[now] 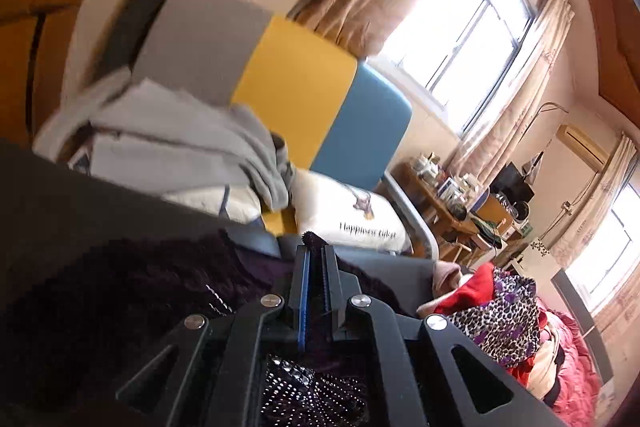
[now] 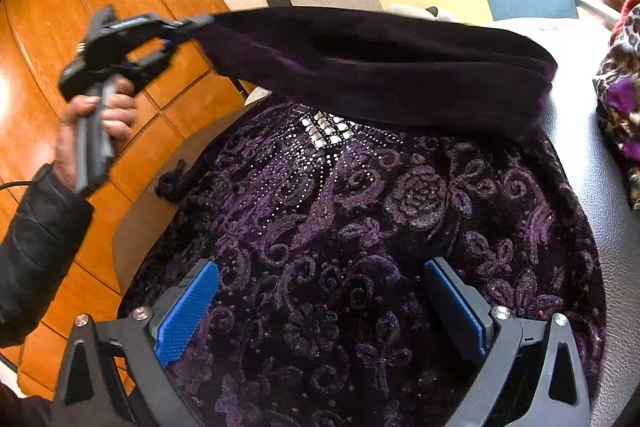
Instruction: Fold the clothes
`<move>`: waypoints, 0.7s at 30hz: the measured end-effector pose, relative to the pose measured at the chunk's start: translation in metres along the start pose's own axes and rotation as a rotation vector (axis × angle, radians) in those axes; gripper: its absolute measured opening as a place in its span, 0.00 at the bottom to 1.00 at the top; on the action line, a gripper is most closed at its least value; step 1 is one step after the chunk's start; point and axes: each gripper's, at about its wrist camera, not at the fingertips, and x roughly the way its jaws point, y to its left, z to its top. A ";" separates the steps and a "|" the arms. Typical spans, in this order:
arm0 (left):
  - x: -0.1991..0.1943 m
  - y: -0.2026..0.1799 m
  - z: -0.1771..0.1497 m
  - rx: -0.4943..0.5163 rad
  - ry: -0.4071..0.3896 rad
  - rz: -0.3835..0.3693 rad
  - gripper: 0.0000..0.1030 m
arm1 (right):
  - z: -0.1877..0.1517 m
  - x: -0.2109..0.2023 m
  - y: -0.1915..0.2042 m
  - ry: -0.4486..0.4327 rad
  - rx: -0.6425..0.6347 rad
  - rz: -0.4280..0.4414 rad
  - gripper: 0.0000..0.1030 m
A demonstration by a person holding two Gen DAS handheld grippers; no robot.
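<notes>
A dark purple velvet top with a raised floral pattern and a rhinestone patch lies spread on a dark grey leather surface. My left gripper, in a person's hand, is shut on a plain purple edge of the top and holds it stretched in the air over the rest. In the left wrist view the left gripper has its blue pads pressed together, with a bit of the purple cloth poking out past the tips. My right gripper stands wide open just above the patterned front, gripping nothing.
A pile of leopard-print and red clothes lies to the right on the grey surface. Behind are a grey, yellow and blue headboard, folded grey clothes and a white pillow. Wooden floor runs along the left.
</notes>
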 end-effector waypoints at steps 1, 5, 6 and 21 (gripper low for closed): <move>-0.008 0.000 0.002 0.026 -0.014 0.051 0.04 | 0.000 0.000 0.000 0.001 0.000 0.000 1.00; -0.021 0.032 -0.002 -0.046 -0.027 0.150 0.04 | 0.000 0.002 0.001 0.004 -0.009 -0.010 1.00; -0.024 0.043 -0.005 -0.078 -0.029 0.176 0.04 | 0.000 0.001 0.000 0.003 -0.007 -0.008 1.00; 0.003 0.091 -0.009 -0.189 0.089 0.063 0.04 | 0.069 -0.021 -0.022 -0.095 0.017 -0.175 0.98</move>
